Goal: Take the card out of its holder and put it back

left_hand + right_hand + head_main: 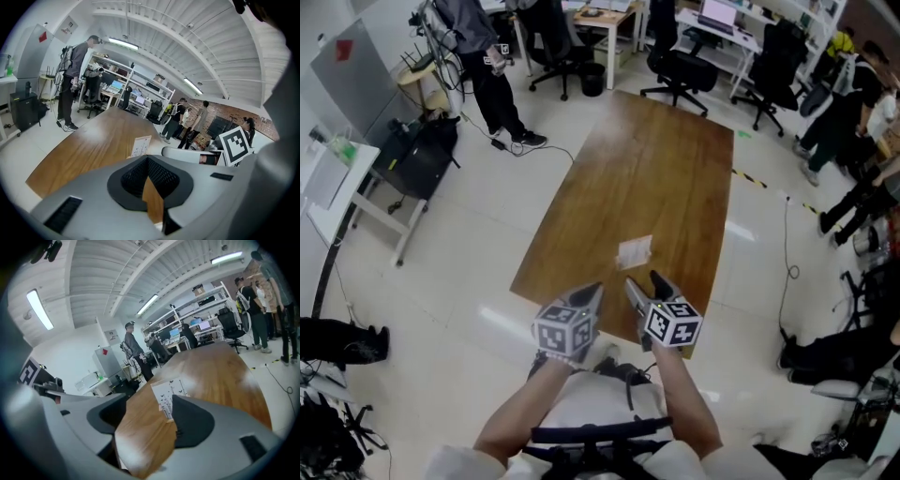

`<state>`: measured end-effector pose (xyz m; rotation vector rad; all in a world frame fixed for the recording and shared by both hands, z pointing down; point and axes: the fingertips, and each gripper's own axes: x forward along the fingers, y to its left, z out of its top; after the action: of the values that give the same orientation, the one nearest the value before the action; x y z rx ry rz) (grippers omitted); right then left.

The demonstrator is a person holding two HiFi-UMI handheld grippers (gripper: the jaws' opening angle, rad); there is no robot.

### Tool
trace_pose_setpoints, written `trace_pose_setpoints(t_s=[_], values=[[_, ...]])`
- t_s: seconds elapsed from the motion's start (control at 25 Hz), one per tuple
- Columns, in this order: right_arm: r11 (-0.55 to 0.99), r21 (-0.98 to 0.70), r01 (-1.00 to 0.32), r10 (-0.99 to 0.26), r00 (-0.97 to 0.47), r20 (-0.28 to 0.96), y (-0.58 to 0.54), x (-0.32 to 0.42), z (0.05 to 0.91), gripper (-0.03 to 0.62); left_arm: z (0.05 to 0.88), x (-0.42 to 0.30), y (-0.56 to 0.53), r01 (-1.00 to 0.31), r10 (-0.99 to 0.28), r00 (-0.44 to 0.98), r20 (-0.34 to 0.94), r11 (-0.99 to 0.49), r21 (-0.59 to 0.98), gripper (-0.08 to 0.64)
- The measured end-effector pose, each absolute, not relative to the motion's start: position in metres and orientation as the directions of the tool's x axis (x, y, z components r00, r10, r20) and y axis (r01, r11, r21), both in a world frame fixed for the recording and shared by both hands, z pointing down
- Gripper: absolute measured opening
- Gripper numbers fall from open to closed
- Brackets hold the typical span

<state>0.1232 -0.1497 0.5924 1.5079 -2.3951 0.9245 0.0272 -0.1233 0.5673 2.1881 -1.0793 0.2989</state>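
Note:
A white card printed with small dark figures stands in its clear holder (635, 251) on the near end of the long wooden table (647, 169). Both grippers hover just short of it, at the table's near edge. My left gripper (592, 290) is at the left, its dark pads (159, 176) meeting at the tips with nothing between them; the card (140, 145) stands beyond it. My right gripper (645, 281) is at the right with its jaws apart. Only bare wood shows between its jaws (149, 403), and the card (168, 397) stands just past its right pad (190, 420).
Black office chairs (675, 70) and desks stand past the table's far end. People stand at the back left (483, 56) and at the right (844, 112). A white side table (342, 178) and black bags (422, 155) are on the left floor. Cables run across the floor.

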Motion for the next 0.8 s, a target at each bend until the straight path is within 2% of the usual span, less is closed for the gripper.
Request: trace_pose_setpoints(t_s=[0.12,0.48,0.8], values=[[0.294,-0.37,-0.881,-0.762,-0.45,0.466,-0.166,0.119,0.598,0.389,0.568,0.026,-0.132,-0.758,-0.6,0.648,0.47,-0.443,0.479,-0.009],[0.307,-0.205,-0.929,-0.765,-0.37,0.527,-0.203,0.12,0.621,0.475,0.576,0.028,-0.143,-0.748,-0.58,0.659,0.479,-0.437,0.5,-0.009],[0.283,-0.134,-0.95,-0.775,-0.309,0.552,-0.23,0.122,0.636,0.482,0.58,0.016,-0.147,-0.757,-0.596,0.644,0.481,-0.402,0.515,-0.009]])
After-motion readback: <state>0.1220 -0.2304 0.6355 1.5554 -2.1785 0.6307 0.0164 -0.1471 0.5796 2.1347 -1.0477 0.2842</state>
